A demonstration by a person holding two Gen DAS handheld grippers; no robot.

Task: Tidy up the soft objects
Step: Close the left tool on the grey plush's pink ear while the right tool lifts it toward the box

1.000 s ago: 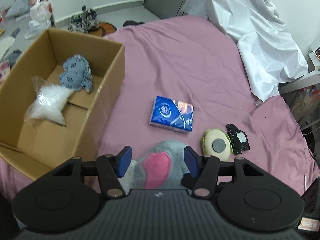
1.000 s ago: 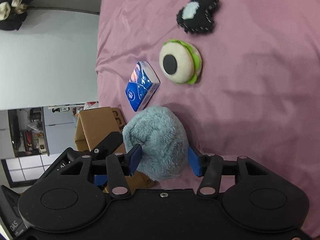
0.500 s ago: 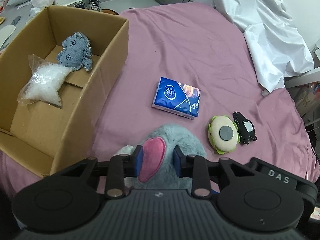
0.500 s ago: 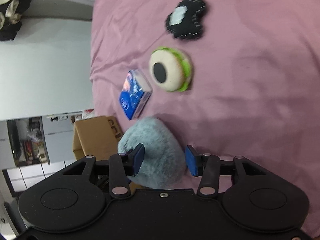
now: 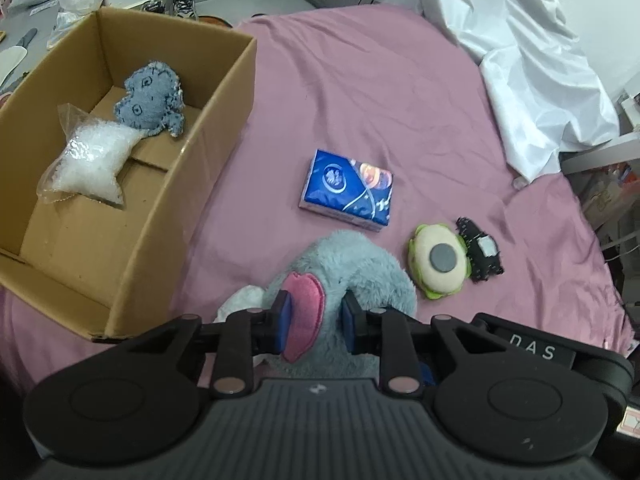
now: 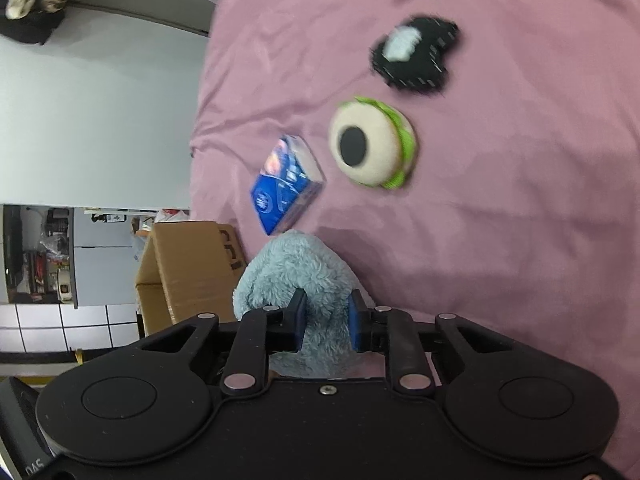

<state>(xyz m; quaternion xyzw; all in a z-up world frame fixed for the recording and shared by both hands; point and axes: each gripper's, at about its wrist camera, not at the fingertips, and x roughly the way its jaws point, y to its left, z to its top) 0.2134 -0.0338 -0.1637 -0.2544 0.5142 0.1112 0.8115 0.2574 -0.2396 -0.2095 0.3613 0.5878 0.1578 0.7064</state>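
A grey-blue plush toy with a pink ear lies on the pink bed sheet, near the front. My left gripper is closing, its blue pads pressing the pink ear. In the right wrist view the same plush toy is pinched by my right gripper, whose jaws are also closing on the fur. The black body of the other gripper shows at the lower right of the left wrist view. An open cardboard box stands left of the toy.
Inside the box lie a blue knitted toy and a clear bag of white filling. On the sheet are a blue tissue pack, a round green-edged cushion toy and a black felt piece. A white sheet is heaped at the far right.
Both grippers have narrowed from wide apart to pinching the plush toy, the left on the pink ear, the right on the fur. The toy has bunched up slightly between them.
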